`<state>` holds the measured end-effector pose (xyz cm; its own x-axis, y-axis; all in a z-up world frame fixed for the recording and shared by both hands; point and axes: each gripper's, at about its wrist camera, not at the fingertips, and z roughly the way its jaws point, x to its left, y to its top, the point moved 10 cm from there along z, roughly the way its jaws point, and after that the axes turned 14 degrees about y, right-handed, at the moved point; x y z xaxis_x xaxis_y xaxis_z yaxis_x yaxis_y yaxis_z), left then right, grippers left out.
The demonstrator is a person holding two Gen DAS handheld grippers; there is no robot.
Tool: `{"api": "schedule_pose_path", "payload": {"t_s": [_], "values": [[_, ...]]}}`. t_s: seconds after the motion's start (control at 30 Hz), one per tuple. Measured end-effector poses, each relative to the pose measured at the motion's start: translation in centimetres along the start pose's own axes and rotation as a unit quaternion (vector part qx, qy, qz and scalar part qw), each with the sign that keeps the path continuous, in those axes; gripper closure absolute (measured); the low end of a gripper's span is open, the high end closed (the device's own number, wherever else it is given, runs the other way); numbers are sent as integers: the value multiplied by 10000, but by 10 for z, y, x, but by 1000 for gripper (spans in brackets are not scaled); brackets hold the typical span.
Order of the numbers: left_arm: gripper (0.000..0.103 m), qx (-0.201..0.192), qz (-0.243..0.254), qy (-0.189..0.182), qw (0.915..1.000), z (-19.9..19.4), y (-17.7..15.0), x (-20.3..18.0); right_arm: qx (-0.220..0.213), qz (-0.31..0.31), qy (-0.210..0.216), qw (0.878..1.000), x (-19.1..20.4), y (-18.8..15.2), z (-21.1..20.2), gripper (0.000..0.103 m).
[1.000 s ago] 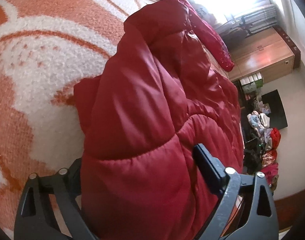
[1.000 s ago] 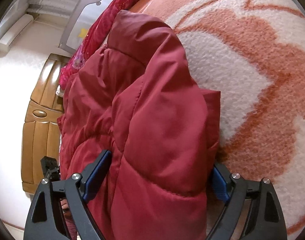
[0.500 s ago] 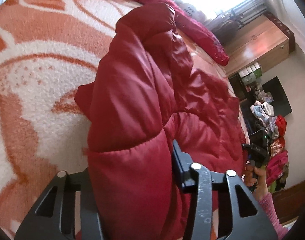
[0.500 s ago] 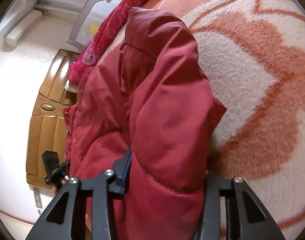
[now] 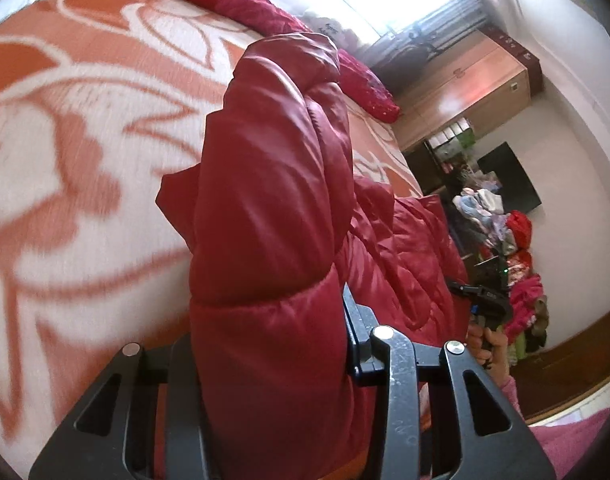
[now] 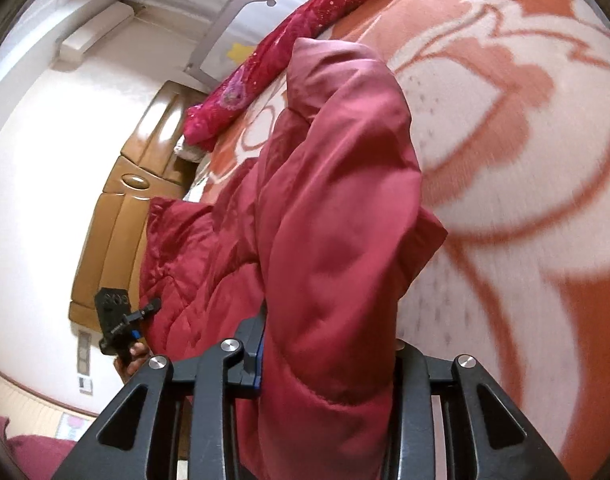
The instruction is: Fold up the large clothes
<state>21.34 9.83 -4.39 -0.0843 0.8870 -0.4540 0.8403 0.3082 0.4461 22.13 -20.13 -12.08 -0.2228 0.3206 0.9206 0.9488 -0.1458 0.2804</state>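
Left wrist: left gripper [image 5: 271,344] jaws just closed, clamping red padded jacket [image 5: 273,208] above orange-and-white blanket [image 5: 65,152]. Right wrist: right gripper [image 6: 329,356] likewise closed, pinching jacket fold.

An orange-and-white floral blanket [image 5: 85,128] covers the bed. At one o'clock stands a wooden cabinet [image 5: 477,92]; at three o'clock, a clothes pile [image 5: 513,240] (many colours).

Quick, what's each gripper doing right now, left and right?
Left gripper: jaws have just been closing, clamped on the red puffer jacket.
Right gripper: jaws have just been closing, clamped on the same jacket.
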Motion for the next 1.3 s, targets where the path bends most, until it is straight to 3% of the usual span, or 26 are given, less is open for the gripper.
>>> {"api": "schedule_pose_path", "payload": {"t_s": [0.17,0.3,0.53,0.87,1.07,1.17,1.3], "values": [[66,81,-216,-26,9997,-19,-48,9,-33,89,-4,10000,0,-47,-14,69],[66,120,-399,130,9990,-16,-65,26,-129,162,-67,9998,-11,-60,-14,69],[58,34,-443,622,9971,6,-72,43,-372,171,-472,9980,-40,-56,-3,59],[40,119,-607,980,9933,25,-76,56,-596,219,-818,9946,-57,-58,-3,42],[22,-153,-284,1699,9849,8,-75,62,-797,140,-1200,9895,-56,-61,-11,32],[21,-283,-359,1734,9838,-5,-76,67,-876,66,-1392,9864,-53,-63,-18,25],[21,-401,-679,1724,9819,-23,-78,80,-933,5,-1541,9836,-51,-64,-23,24]]}}
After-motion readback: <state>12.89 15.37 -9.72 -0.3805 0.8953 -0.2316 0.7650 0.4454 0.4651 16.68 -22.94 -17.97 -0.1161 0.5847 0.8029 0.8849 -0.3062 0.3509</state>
